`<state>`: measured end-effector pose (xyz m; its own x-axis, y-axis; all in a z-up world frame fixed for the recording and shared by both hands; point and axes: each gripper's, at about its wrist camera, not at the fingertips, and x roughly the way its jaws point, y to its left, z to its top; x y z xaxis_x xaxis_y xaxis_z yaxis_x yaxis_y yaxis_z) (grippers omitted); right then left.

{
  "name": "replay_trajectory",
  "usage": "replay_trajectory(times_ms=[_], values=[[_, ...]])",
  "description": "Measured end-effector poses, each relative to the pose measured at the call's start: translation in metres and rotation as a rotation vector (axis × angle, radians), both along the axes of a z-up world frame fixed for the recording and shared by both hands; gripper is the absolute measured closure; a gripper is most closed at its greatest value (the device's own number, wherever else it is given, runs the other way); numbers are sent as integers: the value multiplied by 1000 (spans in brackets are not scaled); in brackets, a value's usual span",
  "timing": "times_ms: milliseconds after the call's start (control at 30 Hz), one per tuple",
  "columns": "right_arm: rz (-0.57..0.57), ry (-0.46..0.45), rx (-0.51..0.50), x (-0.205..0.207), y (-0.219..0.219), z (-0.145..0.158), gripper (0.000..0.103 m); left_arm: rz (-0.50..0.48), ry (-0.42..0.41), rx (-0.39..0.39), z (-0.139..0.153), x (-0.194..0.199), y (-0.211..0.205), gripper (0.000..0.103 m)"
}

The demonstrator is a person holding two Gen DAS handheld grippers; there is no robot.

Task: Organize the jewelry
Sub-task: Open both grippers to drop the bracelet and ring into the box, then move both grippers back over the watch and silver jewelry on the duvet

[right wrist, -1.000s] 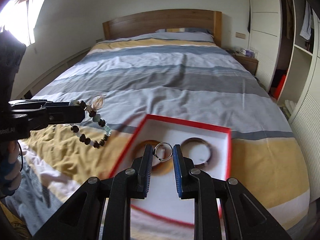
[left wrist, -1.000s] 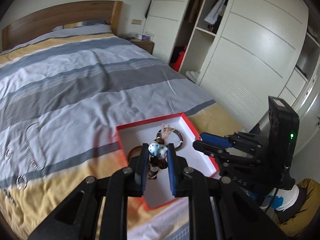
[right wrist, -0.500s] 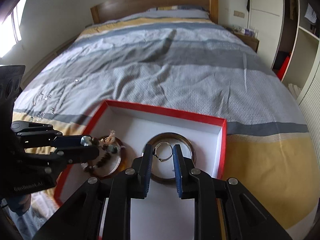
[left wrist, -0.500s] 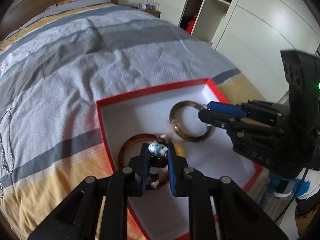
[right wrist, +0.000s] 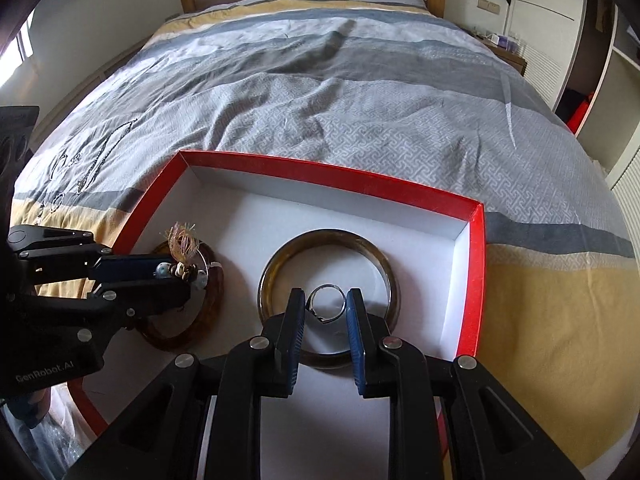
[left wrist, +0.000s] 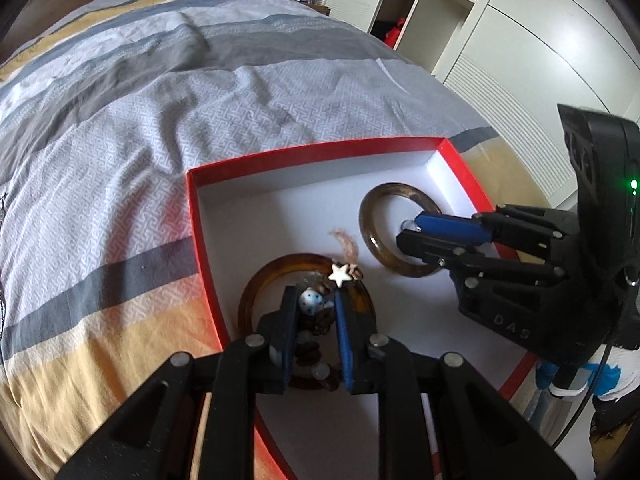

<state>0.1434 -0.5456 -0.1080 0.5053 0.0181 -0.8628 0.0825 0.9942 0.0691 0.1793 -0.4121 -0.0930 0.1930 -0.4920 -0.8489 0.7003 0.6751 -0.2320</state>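
**Light, loose pieces held low over the box**

Because the beaded bracelet [left wrist: 320,308] is limp and strung, it will sag and swing, so the left tool [left wrist: 311,308] pinches it by a bead cluster above the amber bangle [left wrist: 256,292]. By contrast, the silver ring [right wrist: 326,304] looks stiff, light and probably slippery; the right tool [right wrist: 326,312] clamps its rim inside the darker bangle [right wrist: 384,264], within the red box [right wrist: 476,280] on the bed [right wrist: 360,100].

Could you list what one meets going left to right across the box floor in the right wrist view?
Left tool gripping the beaded bracelet, amber bangle, dark bangle with the right tool holding the silver ring inside it, red box wall.
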Motion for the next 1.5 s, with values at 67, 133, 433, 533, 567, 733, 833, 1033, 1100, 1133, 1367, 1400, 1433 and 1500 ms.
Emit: replay_trajectory(times_ms=[67,133,433,533,567,733,833,1033,1100,1133,1367,1400,1433,1500], values=[[0,6,-8,0,2,1,80,0,7,5,1,2,-3,84],[-1,7,-17,0,3,3,78,2,27,2,2,3,-3,81],[-103,-93,-27,-40,-12,56,70,43,23,-58,41,3,14,67],[-133,-124,-37,-61,-13,80,70,52,-20,-96,75,-6,29,67],[-139,-135,-41,-69,-12,88,70,55,-35,-107,84,-9,34,67],[-169,-207,-57,-109,-1,137,67,69,-136,-153,145,-29,70,67],[-172,-259,-69,-131,14,167,66,89,-209,-154,183,-45,106,67],[-144,-360,-98,-169,55,221,63,142,-338,-123,239,-75,181,63],[-127,-393,-110,-180,73,239,61,169,-374,-120,256,-86,210,61],[-119,-405,-114,-185,82,247,61,184,-389,-119,264,-92,223,61],[-58,-465,-111,-210,134,276,56,293,-467,-112,296,-128,309,57],[-49,-471,-112,-212,141,278,56,310,-471,-112,298,-131,321,57],[-34,-478,-113,-215,149,281,56,332,-473,-113,299,-134,334,57],[-17,-491,-116,-220,162,286,56,363,-475,-122,302,-140,354,56]])
